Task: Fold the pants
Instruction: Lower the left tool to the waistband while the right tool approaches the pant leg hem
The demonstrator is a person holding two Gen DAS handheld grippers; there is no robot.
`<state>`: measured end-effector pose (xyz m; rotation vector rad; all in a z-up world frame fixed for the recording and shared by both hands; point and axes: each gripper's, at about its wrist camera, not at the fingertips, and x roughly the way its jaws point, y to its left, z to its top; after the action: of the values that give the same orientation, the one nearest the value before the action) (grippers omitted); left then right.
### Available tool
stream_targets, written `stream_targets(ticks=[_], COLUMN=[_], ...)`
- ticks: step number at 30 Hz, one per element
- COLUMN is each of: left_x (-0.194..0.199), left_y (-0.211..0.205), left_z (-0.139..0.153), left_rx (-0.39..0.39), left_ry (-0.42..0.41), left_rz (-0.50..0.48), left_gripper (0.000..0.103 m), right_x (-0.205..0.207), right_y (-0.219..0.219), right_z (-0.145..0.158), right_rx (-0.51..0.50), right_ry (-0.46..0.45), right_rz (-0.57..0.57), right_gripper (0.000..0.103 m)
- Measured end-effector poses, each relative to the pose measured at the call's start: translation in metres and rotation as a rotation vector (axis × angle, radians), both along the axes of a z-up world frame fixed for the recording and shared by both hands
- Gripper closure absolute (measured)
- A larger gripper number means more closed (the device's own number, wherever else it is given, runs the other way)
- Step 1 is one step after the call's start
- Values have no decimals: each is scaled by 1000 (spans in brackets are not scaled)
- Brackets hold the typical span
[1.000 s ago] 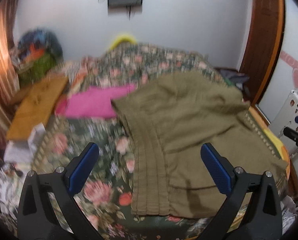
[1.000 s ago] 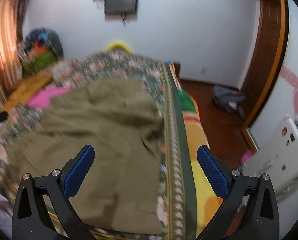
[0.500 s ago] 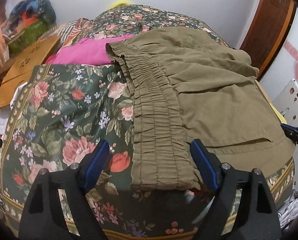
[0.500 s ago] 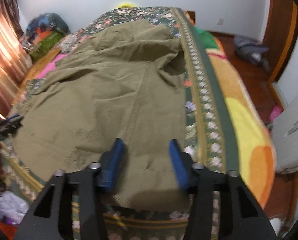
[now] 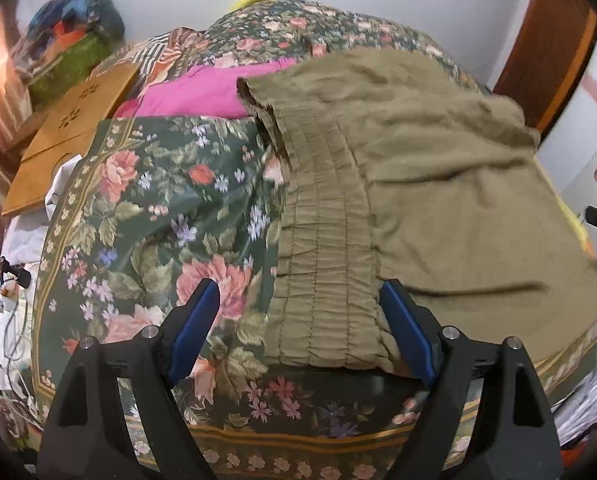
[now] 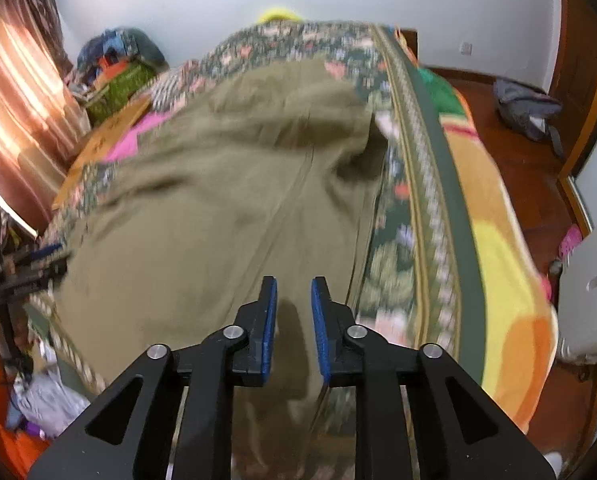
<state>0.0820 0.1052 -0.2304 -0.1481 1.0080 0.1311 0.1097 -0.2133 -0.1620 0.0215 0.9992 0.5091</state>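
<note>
In the left wrist view, a wooden board (image 5: 74,132) lies at the upper left of the frame beside the bed (image 5: 146,208), whose cover is dark green with pink roses. A pink cloth (image 5: 202,94) shows above centre, its right edge tucked under the olive pants (image 5: 438,184), which spread across the centre and right of the frame. The pants' gathered waistband (image 5: 326,264) runs from upper centre down to the lower middle. The left claw (image 5: 300,334) sits at the bottom with its blue pads spread wide, the near end of the waistband between them. The left pad (image 5: 194,330) stands over the floral cover, apart from the cloth; the right pad (image 5: 404,330) is at the waistband's edge, and contact cannot be told. Nothing is gripped.

In the right wrist view, a curtain (image 6: 14,92) glows at the left edge, and the left claw's dark tip (image 6: 38,266) shows at middle left by the pants' edge. The pants (image 6: 226,208) fill the centre, blurred. At bottom centre the right claw (image 6: 292,320) is closing, its pads narrowly apart, with olive fabric in the gap; whether they press it yet cannot be told. A striped border and an orange-yellow blanket (image 6: 502,264) lie to the right, then wooden floor (image 6: 514,148).
</note>
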Motion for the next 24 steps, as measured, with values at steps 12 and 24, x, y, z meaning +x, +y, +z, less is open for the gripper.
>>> stream_targets(ticks=[12,24], left_x=[73,84], left_y=[-14,1], left_z=[21,-11], left_rx=[66,14], left_ry=[-65,9], left_rz=[-75,-71], left_gripper=[19,18], right_x=[102,125], right_y=[37,-2], right_z=[-44,-60], right_rx=[-99,-236], right_ry=[35,13], right_rz=[15,-108], right_gripper=[61,56])
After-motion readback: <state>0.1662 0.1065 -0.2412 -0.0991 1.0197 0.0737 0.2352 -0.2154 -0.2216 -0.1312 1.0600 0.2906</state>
